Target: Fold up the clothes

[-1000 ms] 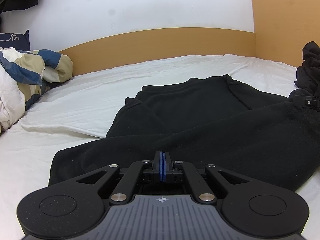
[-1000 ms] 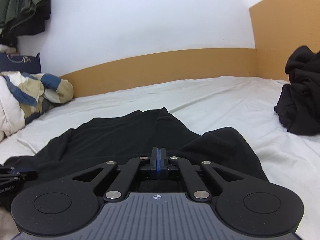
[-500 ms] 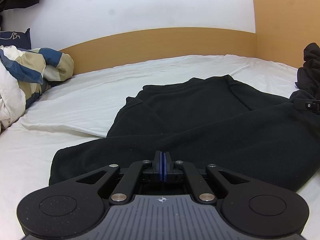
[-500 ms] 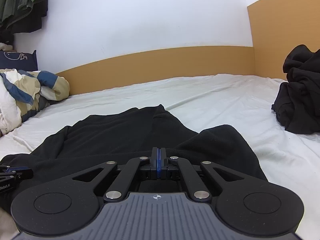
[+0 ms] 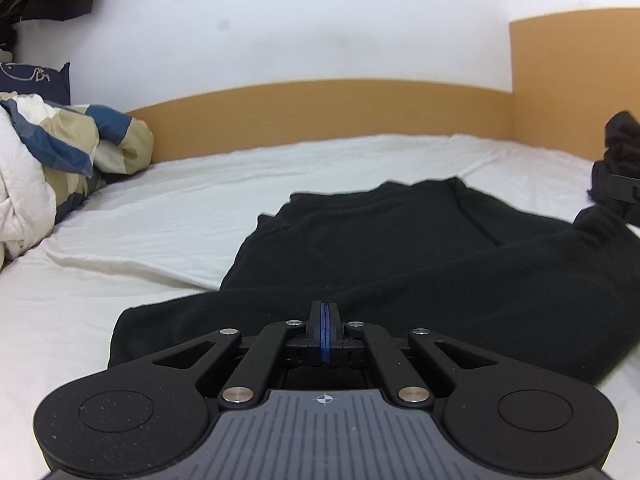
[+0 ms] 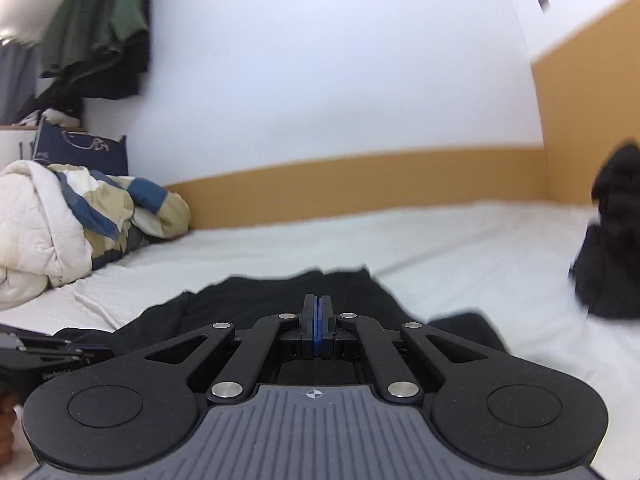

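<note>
Evidently mid-fold: black garment (image 5: 400,248) spread flat on the bed (image 5: 200,216), presumably for clean creases. Left hand-held gripper (image 5: 324,334) fully closed at the near hem, likely pinching fabric, though unclear. Right hand-held gripper (image 6: 317,330) likewise closed above the garment's other edge; grip on cloth uncertain.

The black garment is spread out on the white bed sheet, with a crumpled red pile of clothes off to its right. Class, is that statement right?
Not quite. The pile of clothes is black, not red, as the right wrist view shows. The black garment does lie spread on the white bed sheet, with the pile to its right.
</note>
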`<state>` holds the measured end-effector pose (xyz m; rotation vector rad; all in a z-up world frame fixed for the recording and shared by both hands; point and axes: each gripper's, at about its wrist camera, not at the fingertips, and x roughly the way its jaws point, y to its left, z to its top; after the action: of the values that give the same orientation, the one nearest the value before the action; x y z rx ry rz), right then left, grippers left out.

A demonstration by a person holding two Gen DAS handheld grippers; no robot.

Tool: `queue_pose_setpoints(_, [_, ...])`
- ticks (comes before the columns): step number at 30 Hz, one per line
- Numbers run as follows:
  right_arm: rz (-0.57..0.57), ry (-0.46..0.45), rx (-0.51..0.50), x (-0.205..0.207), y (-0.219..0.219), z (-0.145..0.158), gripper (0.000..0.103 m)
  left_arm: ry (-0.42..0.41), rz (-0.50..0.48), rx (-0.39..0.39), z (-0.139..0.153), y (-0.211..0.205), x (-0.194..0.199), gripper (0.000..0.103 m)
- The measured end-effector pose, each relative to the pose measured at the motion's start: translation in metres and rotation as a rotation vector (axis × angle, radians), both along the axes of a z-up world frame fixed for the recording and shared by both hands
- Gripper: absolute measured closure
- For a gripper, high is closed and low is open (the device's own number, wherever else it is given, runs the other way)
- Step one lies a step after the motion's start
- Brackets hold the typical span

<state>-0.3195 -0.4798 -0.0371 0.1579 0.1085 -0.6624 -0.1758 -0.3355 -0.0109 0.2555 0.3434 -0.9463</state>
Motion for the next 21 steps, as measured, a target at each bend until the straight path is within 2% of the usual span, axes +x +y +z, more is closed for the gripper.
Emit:
queue_pose_setpoints(3, [-0.012,0.032,-0.113,0.002,0.013,0.001,0.102,-0.035,-0.007,-0.018,0.002,0.002,-0.006,0.103])
queue_pose_setpoints(9, [-0.006,0.058,-0.171,0.005,0.014,-0.003,0.102,-0.039,0.014,-0.033,0.004,0.005,-0.005,0.103])
queue_pose_setpoints(14, [0.012,0.100,-0.305,0.009,0.023,-0.009,0.102,-0.078,-0.050,-0.051,0.006,0.007,-0.015,0.103])
queue_pose_setpoints(16, [0.033,0.088,-0.314,0.007,0.026,-0.009,0.102,-0.094,-0.066,-0.050,0.006,0.007,-0.018,0.103])
queue_pose_setpoints(21, [0.059,0.094,-0.408,0.009,0.035,-0.012,0.102,-0.121,-0.076,-0.055,0.007,0.007,-0.024,0.103])
